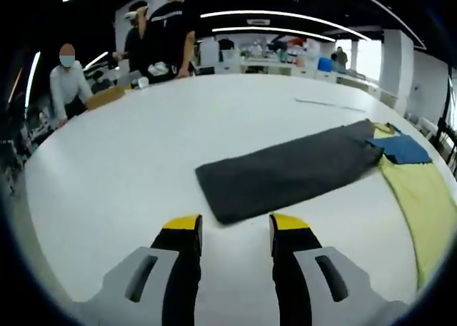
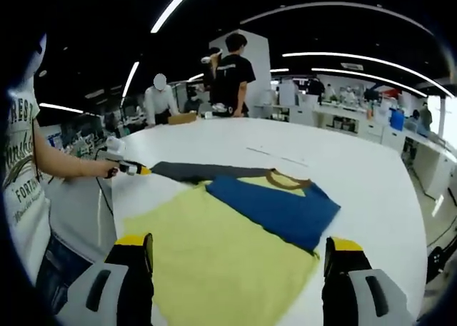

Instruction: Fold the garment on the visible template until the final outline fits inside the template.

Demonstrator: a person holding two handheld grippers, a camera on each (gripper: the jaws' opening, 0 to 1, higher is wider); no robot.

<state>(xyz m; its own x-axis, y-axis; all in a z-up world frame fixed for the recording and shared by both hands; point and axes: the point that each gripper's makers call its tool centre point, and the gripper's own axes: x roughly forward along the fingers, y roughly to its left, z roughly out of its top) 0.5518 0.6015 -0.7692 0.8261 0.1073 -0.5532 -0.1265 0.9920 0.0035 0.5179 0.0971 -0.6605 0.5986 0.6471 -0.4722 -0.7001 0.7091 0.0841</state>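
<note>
In the left gripper view the left gripper (image 1: 235, 226), jaws apart and empty, faces the dark grey folded sleeve (image 1: 289, 170); in the right gripper view the right gripper (image 2: 239, 249), jaws wide and empty, hovers over the yellow T-shirt (image 2: 214, 258) on the white table (image 2: 371, 176), so folding seems under way, and the next move likely calls for gripping an edge.

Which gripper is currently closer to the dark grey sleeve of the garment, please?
Left. The left gripper hovers open just short of the dark grey sleeve. The right gripper is open over the yellow body, farther from that sleeve.
</note>
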